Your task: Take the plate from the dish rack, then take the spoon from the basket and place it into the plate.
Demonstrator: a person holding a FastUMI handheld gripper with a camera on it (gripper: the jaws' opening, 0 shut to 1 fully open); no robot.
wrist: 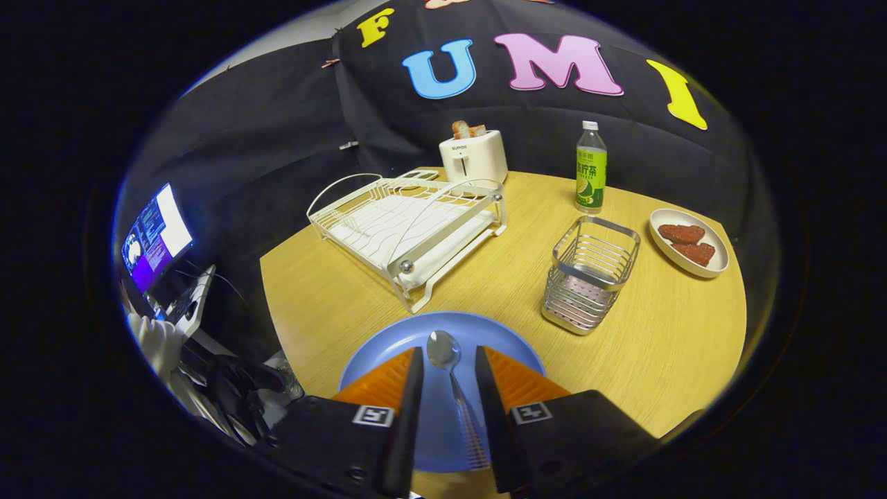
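A blue plate (384,350) lies on the wooden table (665,346) at its near edge, just in front of the white dish rack (409,222). A metal spoon (443,348) rests in the plate, bowl pointing toward the rack and handle running back toward me. My gripper (448,350) hovers over the plate with a finger on each side of the spoon. There is a gap between the handle and each finger, so the gripper is open. The wire basket (589,274) stands to the right of the plate and has nothing in it.
A white toaster (473,156) with bread stands behind the rack. A green-labelled bottle (591,170) is beyond the basket, and a small white dish (714,267) with red pieces sits to its right. A monitor (156,235) and a white-sleeved person (156,343) are off the table's left side.
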